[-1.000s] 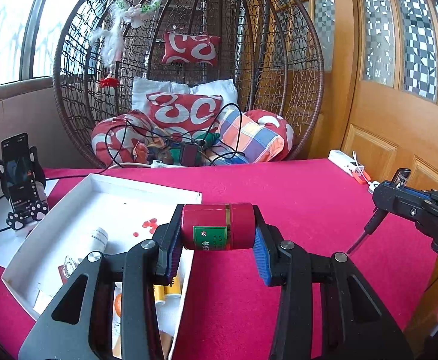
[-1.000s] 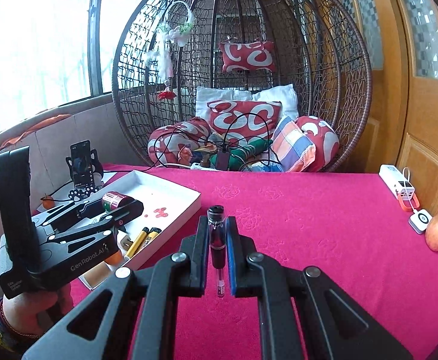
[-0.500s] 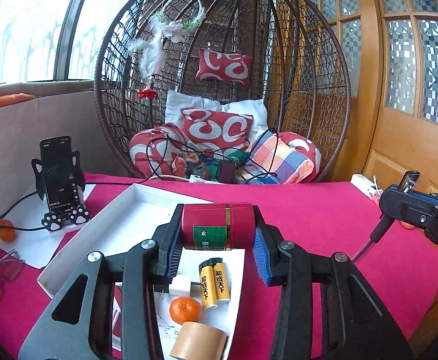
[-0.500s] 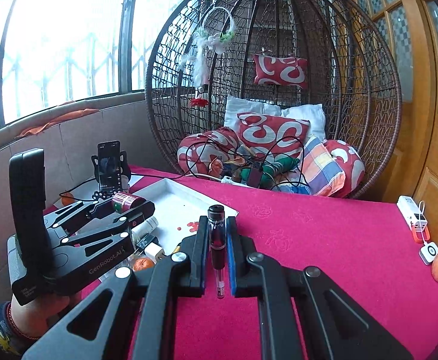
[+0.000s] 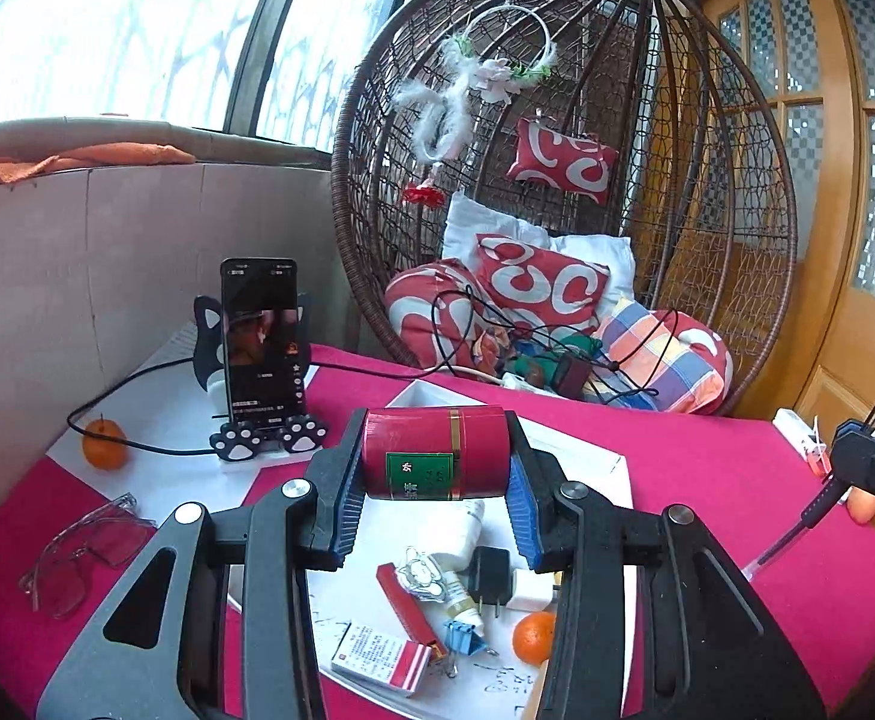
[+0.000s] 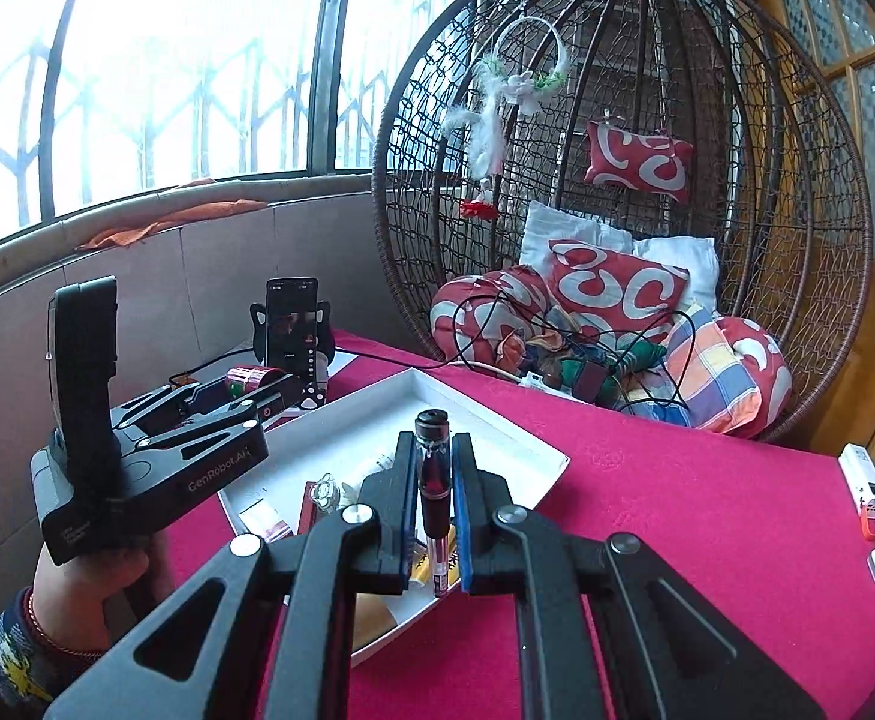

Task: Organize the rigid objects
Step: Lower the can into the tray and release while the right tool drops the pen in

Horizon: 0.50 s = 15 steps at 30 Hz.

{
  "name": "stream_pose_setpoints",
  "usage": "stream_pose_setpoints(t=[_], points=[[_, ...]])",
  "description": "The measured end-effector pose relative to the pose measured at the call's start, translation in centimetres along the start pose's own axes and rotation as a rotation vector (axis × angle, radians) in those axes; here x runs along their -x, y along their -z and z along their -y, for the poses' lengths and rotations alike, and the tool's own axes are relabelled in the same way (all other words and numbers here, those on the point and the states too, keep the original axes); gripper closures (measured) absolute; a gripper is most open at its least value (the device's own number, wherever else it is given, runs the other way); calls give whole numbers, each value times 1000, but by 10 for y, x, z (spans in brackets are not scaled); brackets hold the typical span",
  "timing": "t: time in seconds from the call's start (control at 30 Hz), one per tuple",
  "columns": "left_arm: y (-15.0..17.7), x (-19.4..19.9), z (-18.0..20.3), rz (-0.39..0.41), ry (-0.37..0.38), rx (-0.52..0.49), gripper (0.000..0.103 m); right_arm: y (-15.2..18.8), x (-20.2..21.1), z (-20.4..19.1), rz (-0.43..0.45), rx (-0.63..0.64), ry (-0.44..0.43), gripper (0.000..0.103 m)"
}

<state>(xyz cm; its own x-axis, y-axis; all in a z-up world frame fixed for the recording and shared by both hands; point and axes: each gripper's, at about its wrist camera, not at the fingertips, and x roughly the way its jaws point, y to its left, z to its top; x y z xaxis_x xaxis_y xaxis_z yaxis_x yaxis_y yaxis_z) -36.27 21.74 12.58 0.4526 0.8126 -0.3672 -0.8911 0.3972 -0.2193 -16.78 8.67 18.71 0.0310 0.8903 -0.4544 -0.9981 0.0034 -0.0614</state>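
Daylight enters through the windows (image 6: 155, 78) at the 10 o'clock position of both views. The panes are overexposed to near white, and glare washes out the grille detail. The interior is evenly and softly lit; shadows on the red tablecloth (image 5: 707, 480) are faint. Fisheye distortion bends the wooden door (image 5: 845, 192) at 3 o'clock and the window frames. The corners vignette to black. Focus is sharp overall, with no visible motion blur.
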Motion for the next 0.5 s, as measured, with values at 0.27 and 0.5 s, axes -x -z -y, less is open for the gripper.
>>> stream_pose_setpoints(t=[0.27, 0.5], points=[[5, -40, -23, -96, -41, 0, 63, -3, -35, -19, -61, -22, -101, 95], [9, -84, -2, -186, -23, -80, 63, 3, -84, -16, -195, -146, -246, 95]])
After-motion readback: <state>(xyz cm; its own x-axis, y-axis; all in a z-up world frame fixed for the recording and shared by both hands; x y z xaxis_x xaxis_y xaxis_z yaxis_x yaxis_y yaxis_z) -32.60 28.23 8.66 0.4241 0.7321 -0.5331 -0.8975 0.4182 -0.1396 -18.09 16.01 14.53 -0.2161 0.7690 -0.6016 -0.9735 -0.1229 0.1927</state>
